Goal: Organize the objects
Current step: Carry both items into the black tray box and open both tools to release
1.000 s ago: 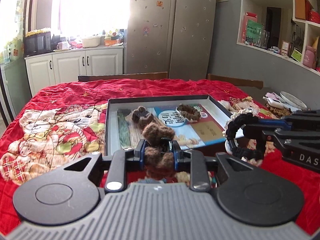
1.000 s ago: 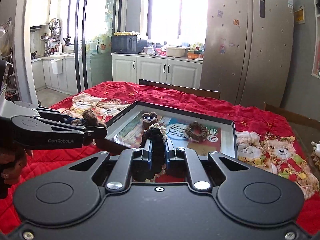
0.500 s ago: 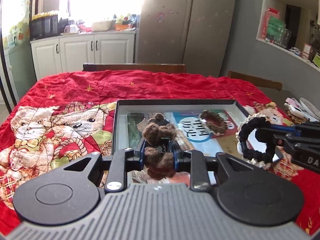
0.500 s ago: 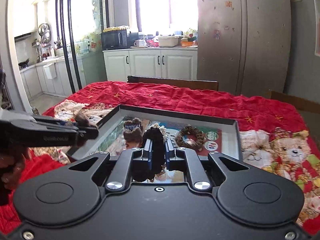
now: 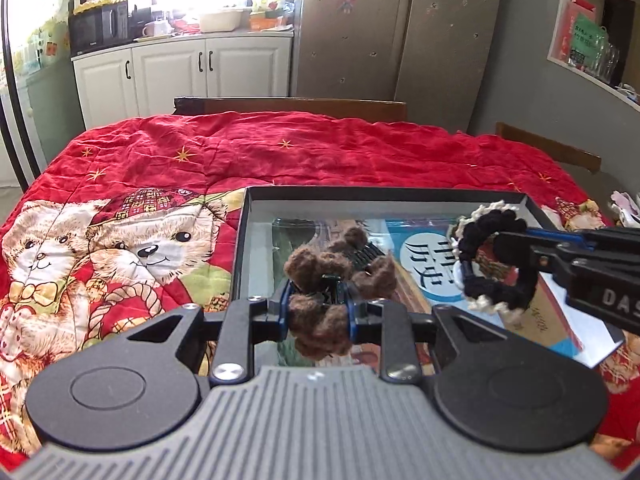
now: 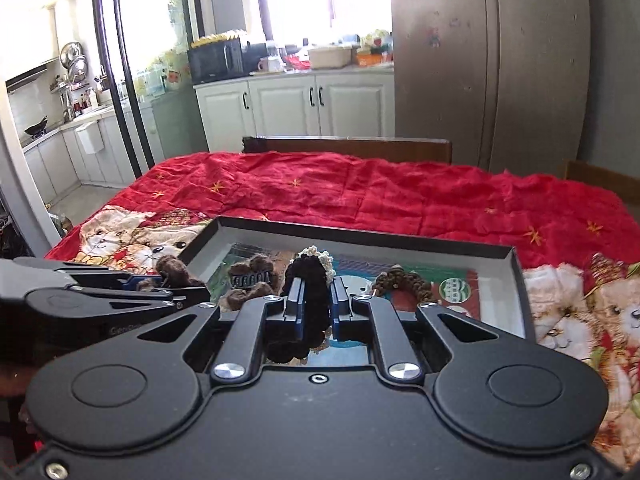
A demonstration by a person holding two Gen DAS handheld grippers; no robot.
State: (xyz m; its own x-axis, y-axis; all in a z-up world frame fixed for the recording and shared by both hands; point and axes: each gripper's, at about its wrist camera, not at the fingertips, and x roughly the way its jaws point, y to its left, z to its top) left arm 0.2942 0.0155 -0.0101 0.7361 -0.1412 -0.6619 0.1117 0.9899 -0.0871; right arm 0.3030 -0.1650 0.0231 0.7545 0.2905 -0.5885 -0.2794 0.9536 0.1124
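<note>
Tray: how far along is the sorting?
Done: a brown fuzzy hair claw and a brown scrunchie lie in the tray. In hand: left gripper holds another brown claw; right gripper holds a black scrunchie. Left: setting both down.

Left gripper (image 5: pixel 319 307): matt black plastic, blue pads, bright metal screw heads; ribbed grey plastic housing. It grips a fuzzy brown plush hair clip (image 5: pixel 320 276). Right gripper (image 6: pixel 316 306): same matt plastic, clamped on a black knitted scrunchie (image 6: pixel 308 280) with cream crochet edge. Tray (image 5: pixel 360 193): matt black walls, glossy printed paper floor. Tablecloth (image 5: pixel 280 152): wrinkled red quilted cloth, 12 o'clock of tray.
</note>
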